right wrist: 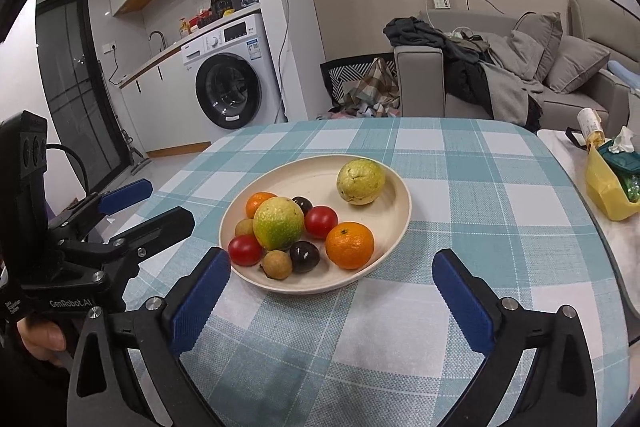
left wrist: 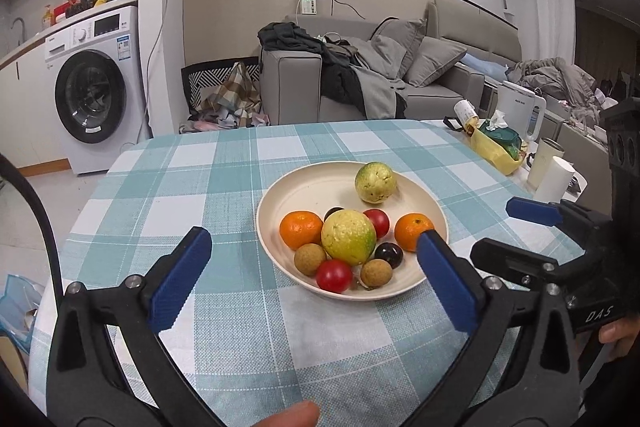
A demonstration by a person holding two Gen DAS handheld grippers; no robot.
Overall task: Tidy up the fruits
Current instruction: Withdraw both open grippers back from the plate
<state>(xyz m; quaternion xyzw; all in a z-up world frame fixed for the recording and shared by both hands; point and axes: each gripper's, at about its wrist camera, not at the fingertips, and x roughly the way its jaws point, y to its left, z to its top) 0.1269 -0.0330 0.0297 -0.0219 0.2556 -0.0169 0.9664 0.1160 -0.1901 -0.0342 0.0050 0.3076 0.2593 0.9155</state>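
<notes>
1. Left wrist view first: the left gripper (left wrist: 316,247) hangs over the checked surface (left wrist: 224,163) with its blue fingers (left wrist: 180,279) spread wide and nothing between them; the cream plate (left wrist: 292,187) sits just ahead, slightly to its right.
2. On that plate, from left to right — a mandarin (left wrist: 301,229), a longan (left wrist: 310,259), a red tomato (left wrist: 334,275), a big yellow-green guava (left wrist: 349,236), a dark plum (left wrist: 389,255), and a second mandarin (left wrist: 412,235). A second guava (left wrist: 375,182) lies apart near the far rim.
3. From the right wrist view, the right gripper (right wrist: 332,287) is equally wide and empty, just short of the plate's near rim.
4. I'd judge every fruit is already gathered — both hands look free, with sorting either finished or about to begin.
5. Any next pick calls for lowering one gripper squarely over a single fruit; the clustered ones touch, so neighbours could roll.
</notes>
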